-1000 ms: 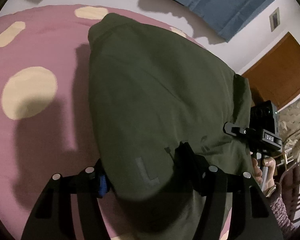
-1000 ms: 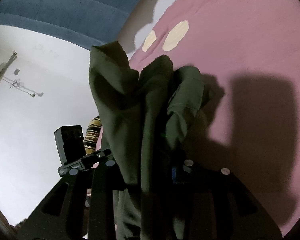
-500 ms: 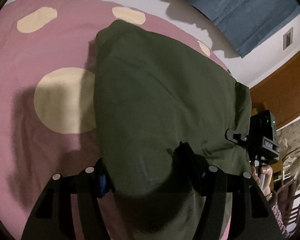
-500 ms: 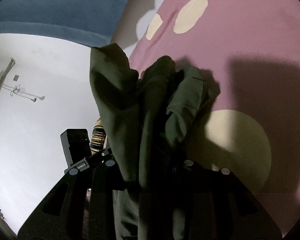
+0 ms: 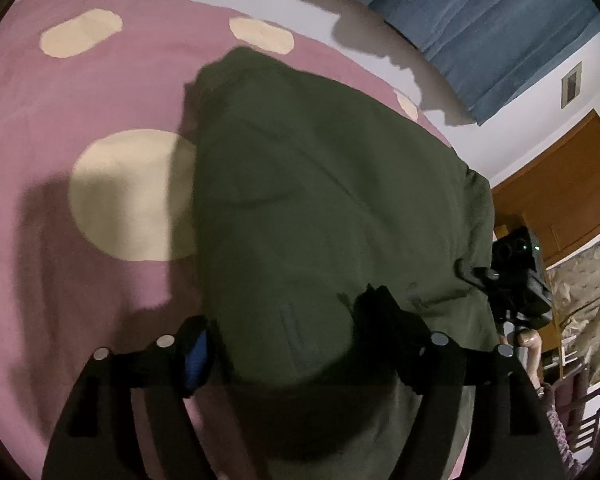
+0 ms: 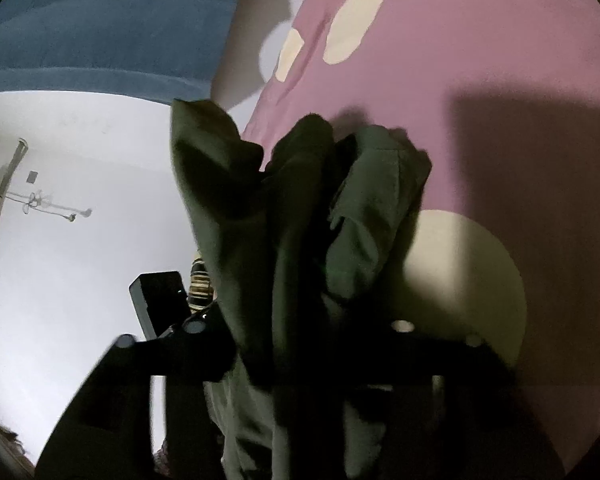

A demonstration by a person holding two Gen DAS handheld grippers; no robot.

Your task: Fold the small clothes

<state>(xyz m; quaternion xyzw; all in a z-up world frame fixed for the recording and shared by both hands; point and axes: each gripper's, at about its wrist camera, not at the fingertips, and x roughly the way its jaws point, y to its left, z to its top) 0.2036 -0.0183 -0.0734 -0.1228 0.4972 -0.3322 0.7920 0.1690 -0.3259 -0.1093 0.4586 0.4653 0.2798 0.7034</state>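
Cloth fills the space closest to both cameras: a dark green fabric garment [image 5: 324,216] is pinched in the left tongs [image 5: 288,344], whose black fingers are pressed together on its near edge. The right tongs [image 6: 312,344] are clamped on another bunched part of the same garment [image 6: 284,240], which hangs in thick folds. The garment is held up just above a pink bed cover with cream round spots [image 5: 80,128] and throws a dark shadow on it. Farther off is a blue curtain [image 5: 480,20], a white wall [image 6: 80,180] and a brown wooden door [image 5: 568,184].
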